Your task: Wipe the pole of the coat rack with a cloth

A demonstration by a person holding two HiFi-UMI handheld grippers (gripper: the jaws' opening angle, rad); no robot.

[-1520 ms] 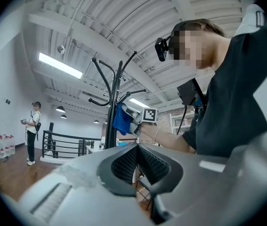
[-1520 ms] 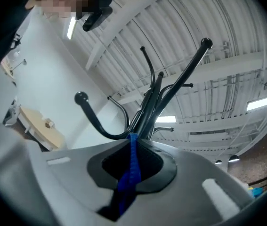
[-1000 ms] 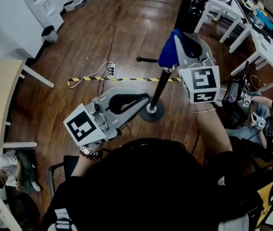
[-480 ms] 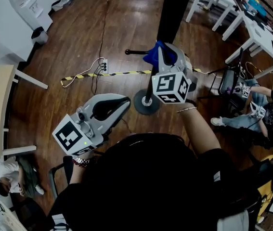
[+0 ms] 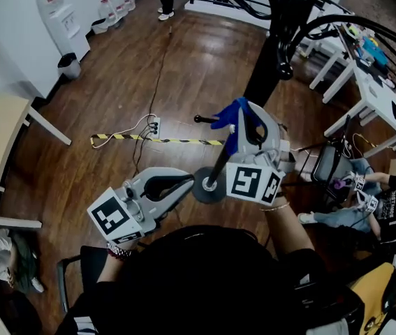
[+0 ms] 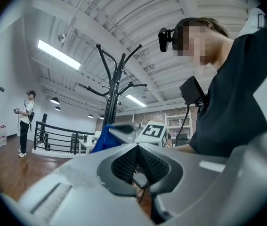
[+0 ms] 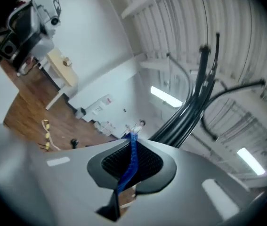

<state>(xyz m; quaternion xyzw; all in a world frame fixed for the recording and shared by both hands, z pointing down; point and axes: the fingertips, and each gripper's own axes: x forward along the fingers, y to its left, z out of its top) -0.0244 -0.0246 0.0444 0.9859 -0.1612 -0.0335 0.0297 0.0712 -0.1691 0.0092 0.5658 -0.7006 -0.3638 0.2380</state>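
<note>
Right gripper (image 5: 242,123): jaws pressed together on the blue cloth (image 7: 130,160). A thin fold runs up between the pads and pokes out past the tips. In the head view the rest of the cloth (image 5: 230,116) bunches at the jaw tips, on their left side.

Coat rack pole (image 5: 220,163): black, rising from its round base (image 5: 203,190) on the wood floor (image 5: 184,54) and passing behind the right gripper. In the right gripper view the pole (image 7: 188,113) runs just beside the jaws, at their upper right. The cloth sits right at the pole, at mid height; actual contact cannot be confirmed.

Left gripper (image 5: 186,181): lower and to the left, tips near the base of the rack and apart from the pole. In its own view the left gripper (image 6: 137,150) has its pads closed together with nothing between them. The cloth (image 6: 105,138) shows beyond them.

Floor: striped tape (image 5: 170,142) lies behind the rack.
</note>
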